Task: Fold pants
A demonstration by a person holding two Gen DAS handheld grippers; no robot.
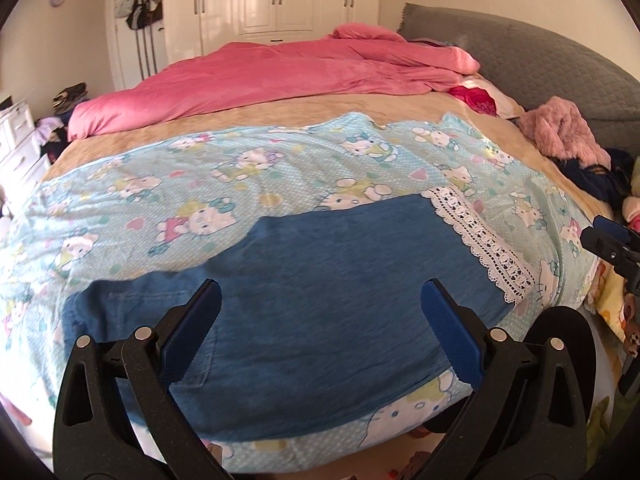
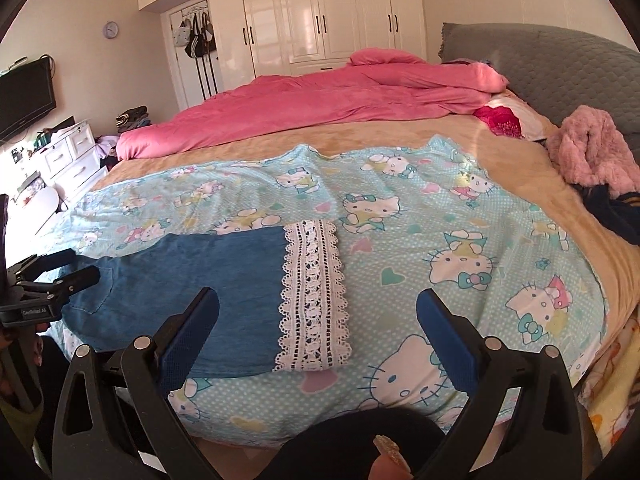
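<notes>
Blue denim pants with white lace hem (image 1: 320, 272) lie flat on cartoon-cat bedsheet (image 1: 240, 168); left gripper (image 1: 320, 300) and right gripper (image 2: 318, 304) hover wide open, empty.

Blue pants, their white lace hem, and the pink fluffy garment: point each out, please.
blue pants (image 1: 320, 280), left wrist view, middle of the denim.
white lace hem (image 2: 312, 292), right wrist view, centre of the lace band.
pink fluffy garment (image 2: 592, 148), right wrist view, middle of the fur.

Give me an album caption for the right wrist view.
Open right gripper hovers over blue pants with lace hem on a cartoon-cat sheet.
</notes>
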